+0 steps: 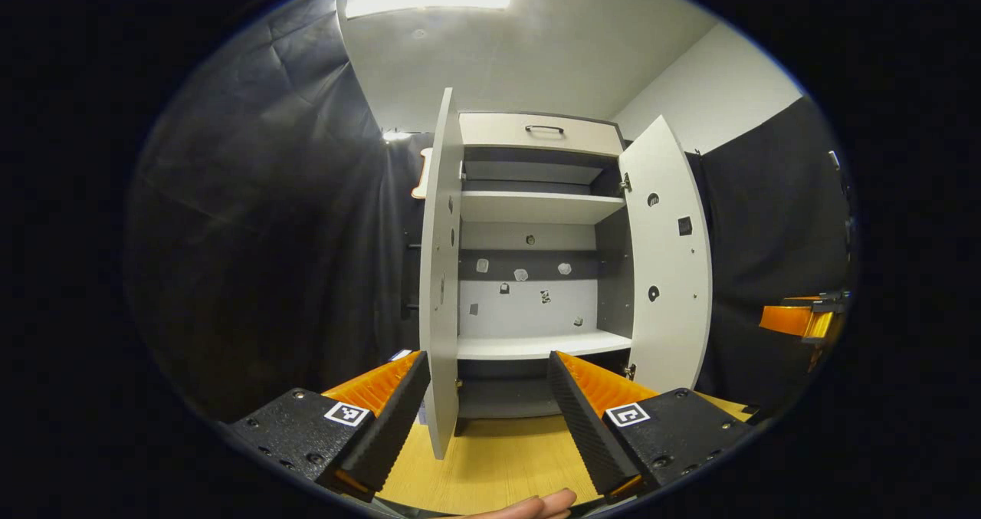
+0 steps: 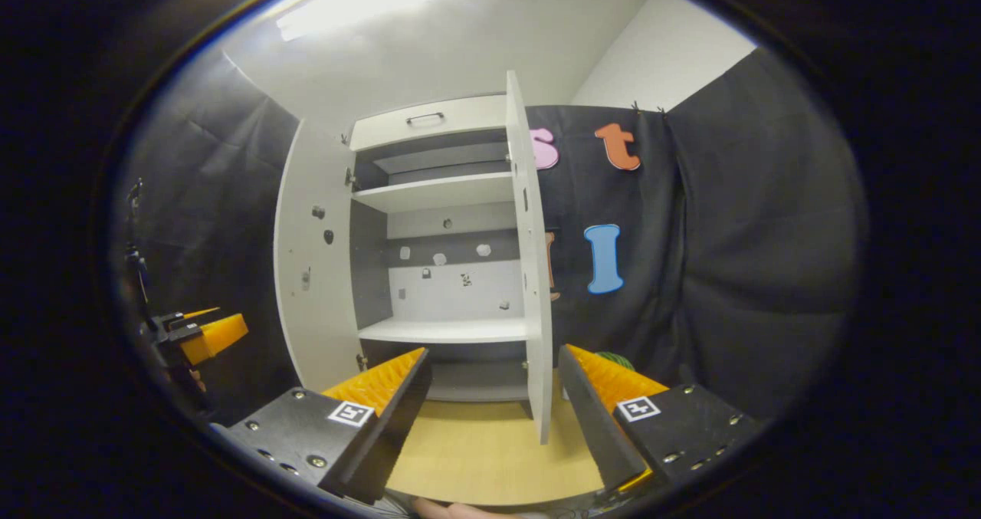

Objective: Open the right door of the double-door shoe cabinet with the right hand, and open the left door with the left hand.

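1. the shoe cabinet [image 1: 536, 220] stands on a wooden floor [image 1: 498, 458] against the booth's dark cloth, and both of its doors are swung out toward the cameras.
2. in the left gripper view, the left door [image 1: 441, 274] is seen almost edge-on, its lower edge falling between the fingers of the left gripper [image 1: 490, 404], nearer the finger on the view's left; whether that finger touches the door cannot be told.
3. the left gripper's jaws are spread wide and nothing is pinched between them.
4. the right door [image 1: 668, 258] stands open at an angle on the right of that view, its inner face showing hinge holes.
5. in the right gripper view, the right door [image 2: 533, 274] is edge-on and its bottom hangs between the fingers of the right gripper [image 2: 494, 400], closer to the finger on the view's right, with a gap visible on both sides.
6. the right gripper is likewise wide apart, holding nothing.
7. inside the cabinet, an upper shelf [image 1: 536, 206] and a lower shelf [image 1: 540, 344] are bare, and a drawer with a dark handle [image 1: 544, 129] sits closed above the doors.
8. each gripper appears at the far edge of the other's view, well away from the cabinet.
9. a fingertip [image 1: 540, 506] of the person peeks in at the bottom of the left gripper view.
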`<action>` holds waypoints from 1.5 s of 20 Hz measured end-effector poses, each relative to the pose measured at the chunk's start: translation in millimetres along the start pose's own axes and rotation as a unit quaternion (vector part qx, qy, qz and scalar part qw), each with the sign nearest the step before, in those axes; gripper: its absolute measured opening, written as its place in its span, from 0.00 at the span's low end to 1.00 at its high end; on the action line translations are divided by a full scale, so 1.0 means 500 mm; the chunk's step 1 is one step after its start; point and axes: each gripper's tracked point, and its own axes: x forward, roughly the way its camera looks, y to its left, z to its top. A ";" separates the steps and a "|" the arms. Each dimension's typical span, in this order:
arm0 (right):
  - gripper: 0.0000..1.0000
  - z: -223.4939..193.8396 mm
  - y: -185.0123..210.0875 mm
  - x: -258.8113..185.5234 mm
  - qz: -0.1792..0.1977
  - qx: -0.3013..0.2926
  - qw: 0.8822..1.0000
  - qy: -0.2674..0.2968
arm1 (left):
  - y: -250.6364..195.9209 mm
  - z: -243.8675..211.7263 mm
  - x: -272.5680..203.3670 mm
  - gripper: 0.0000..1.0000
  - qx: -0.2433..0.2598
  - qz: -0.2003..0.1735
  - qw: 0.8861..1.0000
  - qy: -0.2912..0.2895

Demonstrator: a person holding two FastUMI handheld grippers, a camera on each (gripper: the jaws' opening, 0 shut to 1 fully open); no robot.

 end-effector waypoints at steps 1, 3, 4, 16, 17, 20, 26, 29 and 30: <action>0.99 0.001 0.000 0.000 0.000 -0.001 1.000 -0.001 | 0.000 0.001 0.000 0.96 0.000 0.001 1.000 -0.001; 0.95 0.001 0.008 0.000 0.004 0.001 1.000 -0.001 | 0.002 0.002 0.000 0.96 -0.001 0.003 1.000 -0.002; 0.95 -0.001 0.009 -0.001 0.005 0.002 1.000 -0.001 | 0.002 0.002 0.001 0.96 -0.001 0.003 1.000 -0.002; 0.99 0.001 0.010 0.003 0.002 -0.003 1.000 0.001 | -0.011 0.003 0.002 0.96 0.002 -0.006 1.000 -0.006; 0.99 0.000 0.011 0.004 0.004 -0.004 1.000 0.001 | -0.012 0.003 0.002 0.96 0.002 -0.006 1.000 -0.005; 0.99 0.001 0.014 0.004 0.004 -0.004 1.000 0.001 | -0.011 0.003 0.005 0.96 0.002 -0.005 1.000 -0.004; 0.99 -0.002 0.021 0.003 0.007 -0.003 1.000 0.002 | -0.008 0.001 0.004 0.96 0.000 -0.004 1.000 -0.002; 0.99 -0.004 0.024 0.001 0.009 0.001 1.000 0.001 | -0.002 -0.003 0.005 0.96 -0.006 0.002 1.000 0.003; 0.99 -0.004 0.025 -0.001 0.011 0.001 1.000 0.000 | 0.002 -0.006 0.006 0.96 -0.006 0.007 1.000 0.006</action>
